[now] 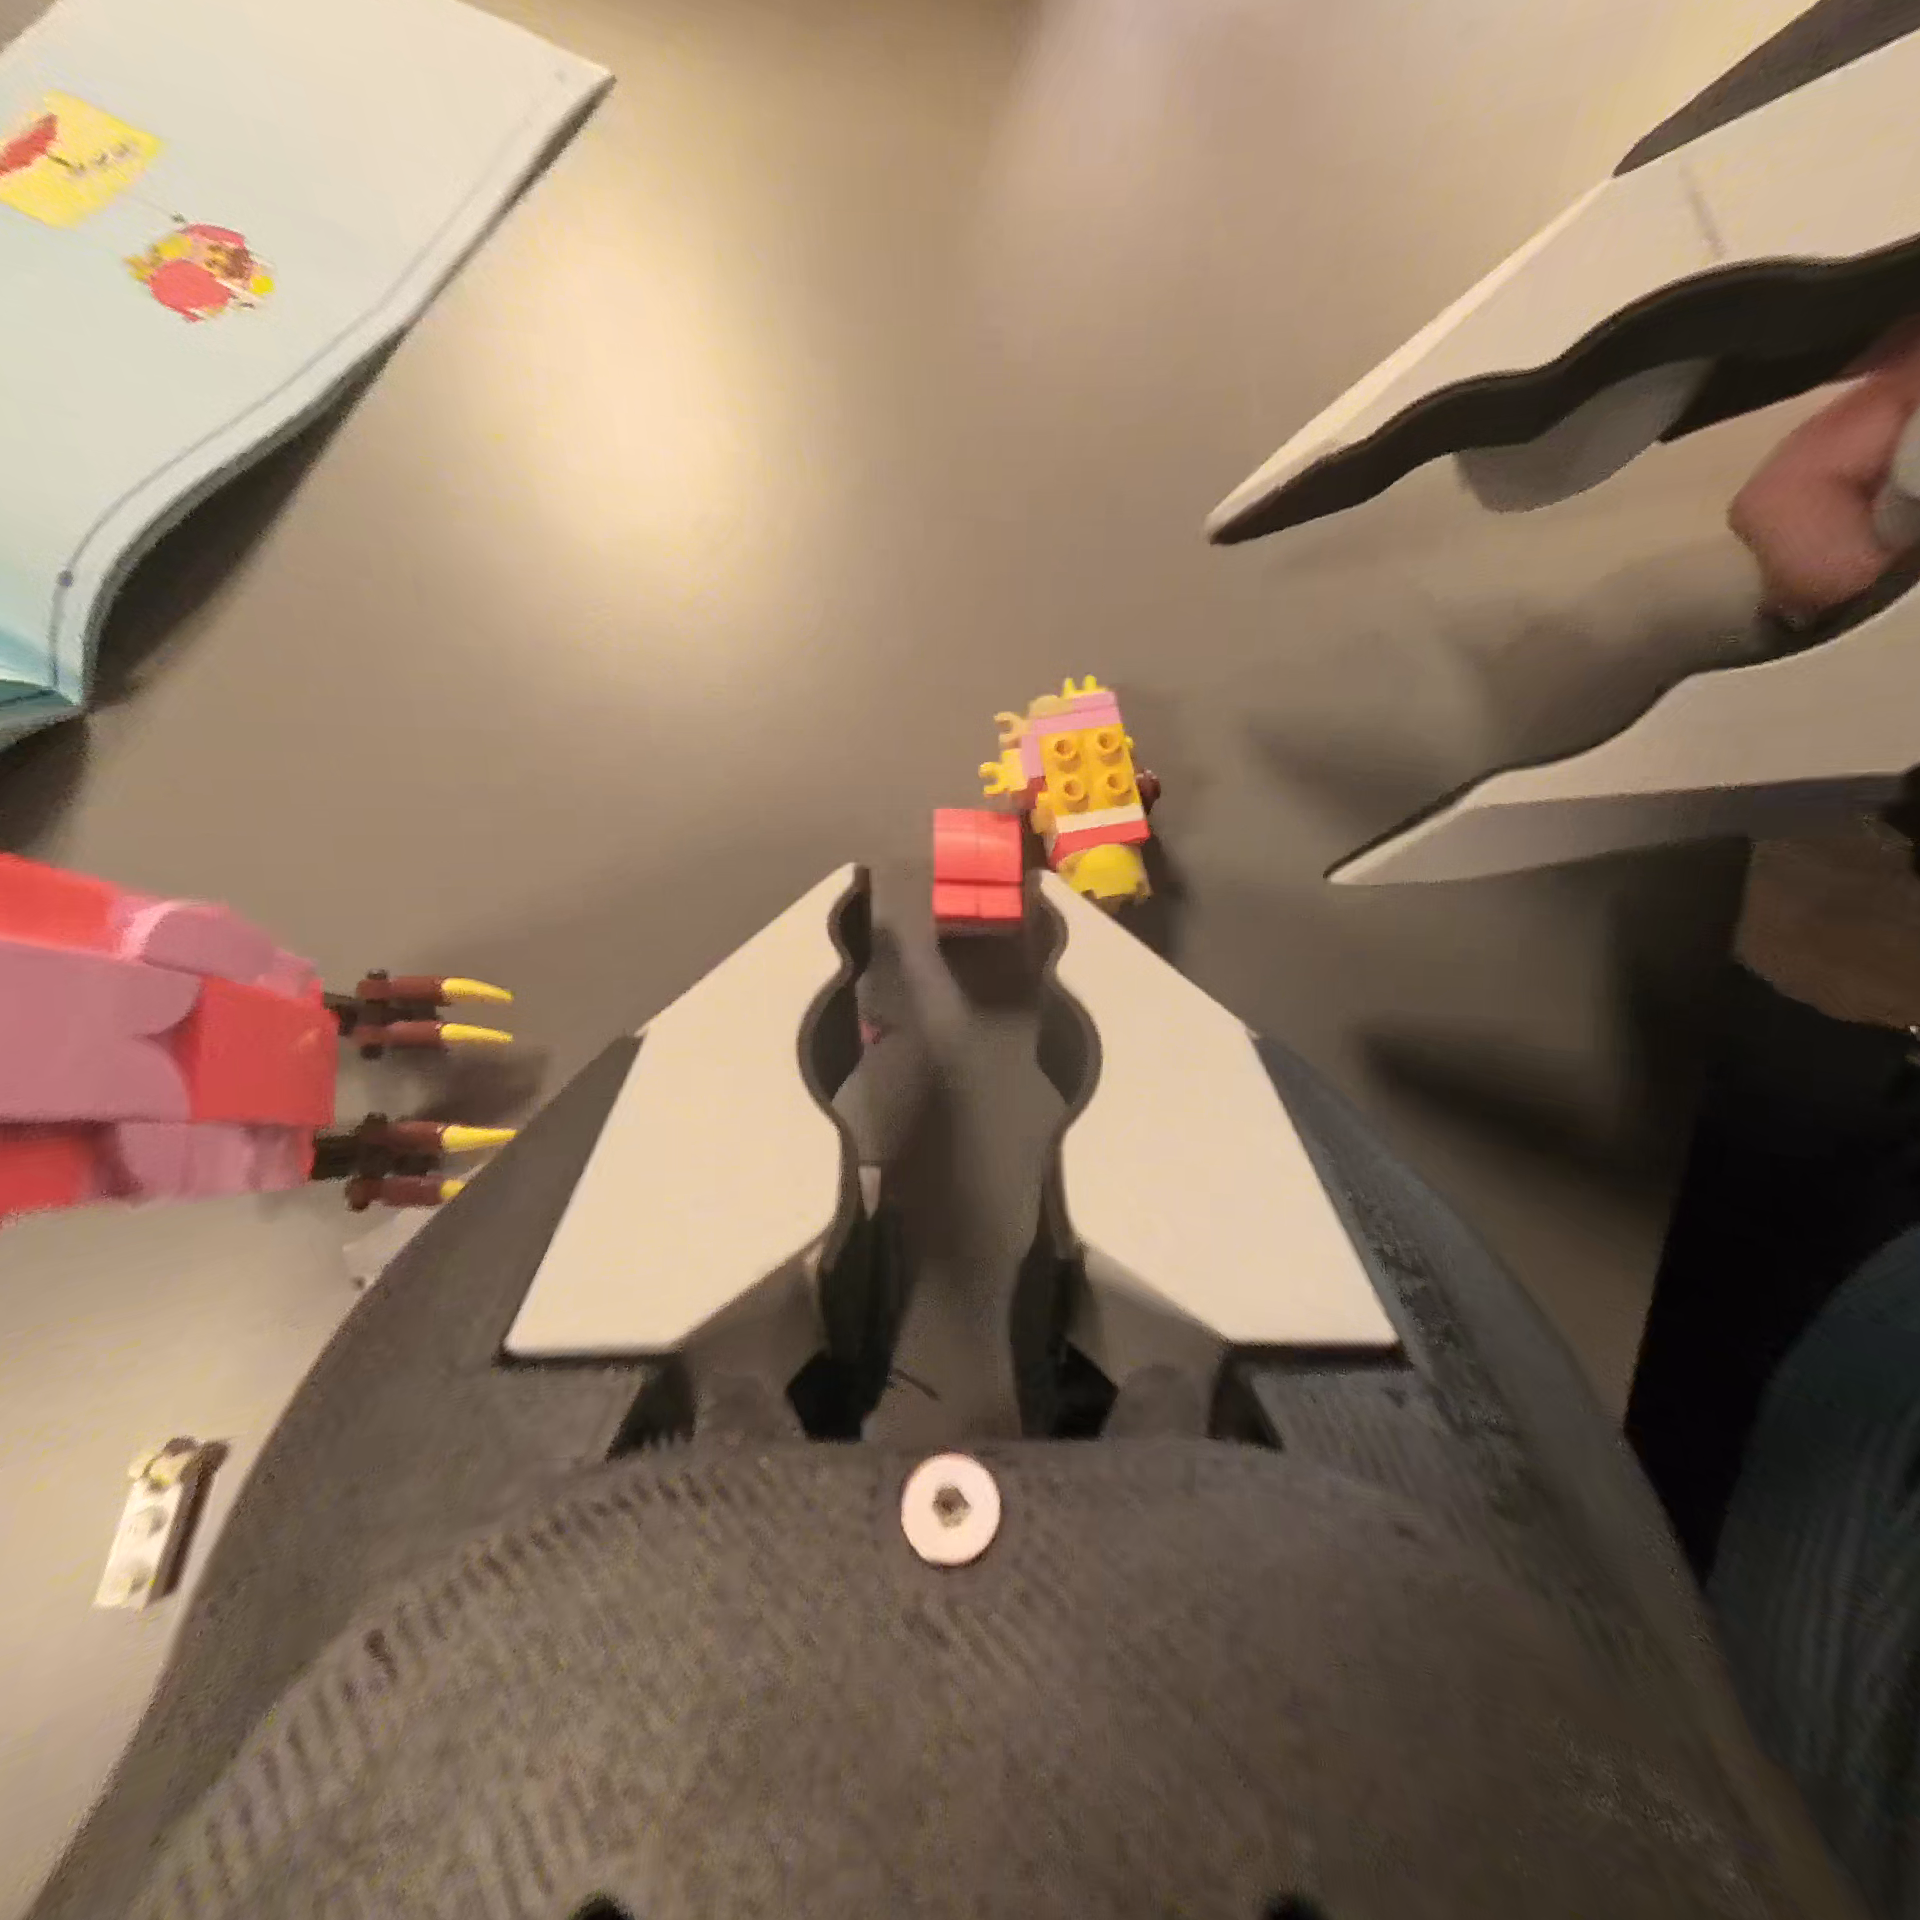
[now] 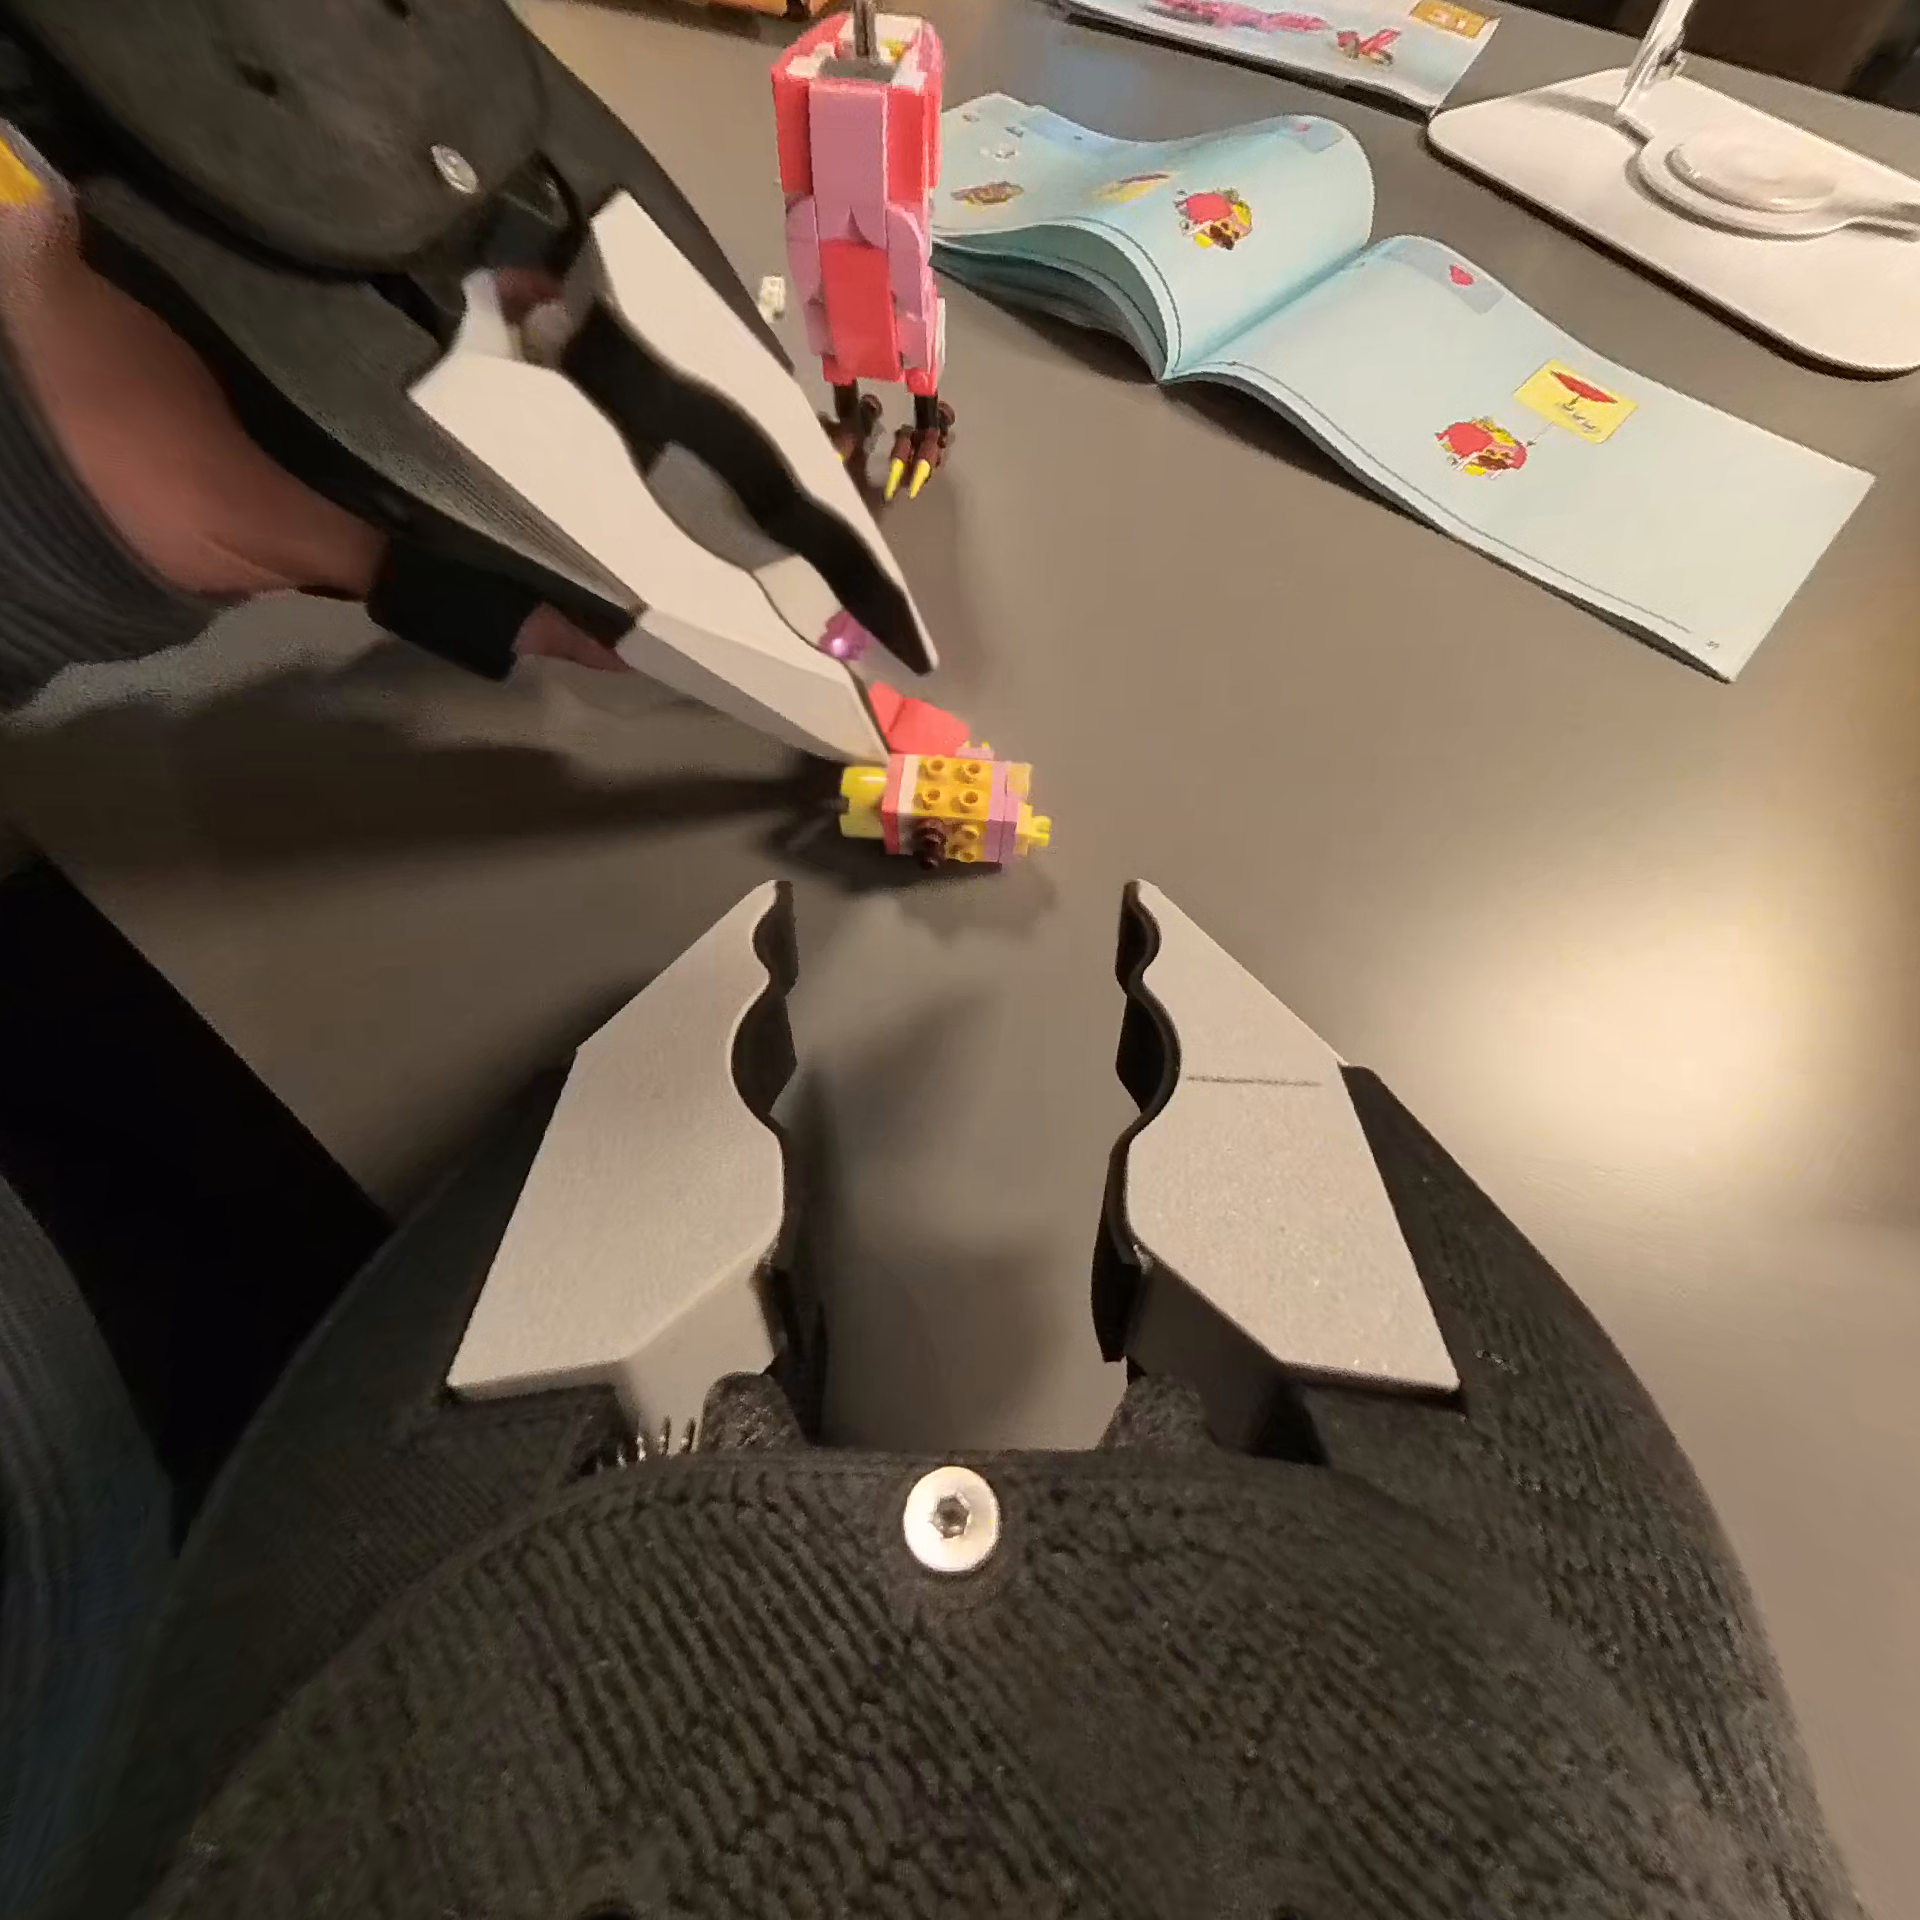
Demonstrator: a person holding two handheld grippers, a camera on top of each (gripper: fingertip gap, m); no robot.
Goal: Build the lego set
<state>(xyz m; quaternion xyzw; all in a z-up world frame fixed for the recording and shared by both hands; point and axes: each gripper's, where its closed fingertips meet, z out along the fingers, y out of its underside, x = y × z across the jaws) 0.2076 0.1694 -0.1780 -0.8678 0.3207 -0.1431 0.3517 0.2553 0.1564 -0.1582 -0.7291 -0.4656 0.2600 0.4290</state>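
Fingers point(image 1: 847, 904) of the left gripper point(image 1: 951, 894) are standing slightly apart, the red brick piece point(image 1: 975, 862) lying at their tips, seemingly ungripped. On the dark grey table point(image 2: 1351, 831), a yellow-and-pink brick block point(image 2: 951, 805) is lying beside it. Beyond are standing a red-pink brick figure point(image 2: 862, 208) and open booklet point(image 2: 1455, 343). Right gripper point(image 2: 956, 904) is hovering wide open, holding nothing.

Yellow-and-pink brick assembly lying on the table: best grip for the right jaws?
Grip the yellow-and-pink brick assembly across its studded middle, from directly ahead of the open right gripper. It lies crosswise there; the red piece and left gripper crowd the far side.
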